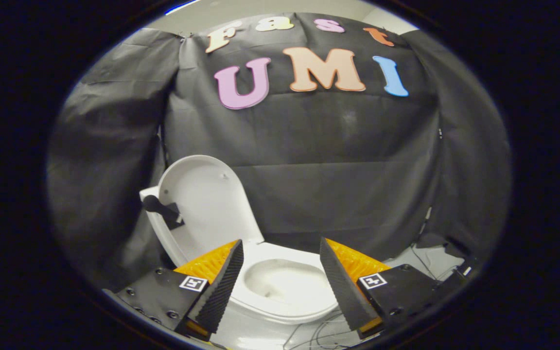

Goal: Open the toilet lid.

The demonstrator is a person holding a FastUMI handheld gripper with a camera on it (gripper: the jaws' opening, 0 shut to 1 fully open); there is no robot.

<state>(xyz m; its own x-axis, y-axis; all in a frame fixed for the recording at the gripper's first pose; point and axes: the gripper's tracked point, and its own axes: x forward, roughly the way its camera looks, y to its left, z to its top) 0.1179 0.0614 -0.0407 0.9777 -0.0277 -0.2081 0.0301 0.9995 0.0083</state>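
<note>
Black cloth wall behind; toilet lid already raised against it, at the far left.

The gripper is held with jaws spread wide and nothing between them, the open bowl just ahead. The lid appears fully upright; a slow, clear withdrawal is judged best, so it is not knocked shut.
</note>
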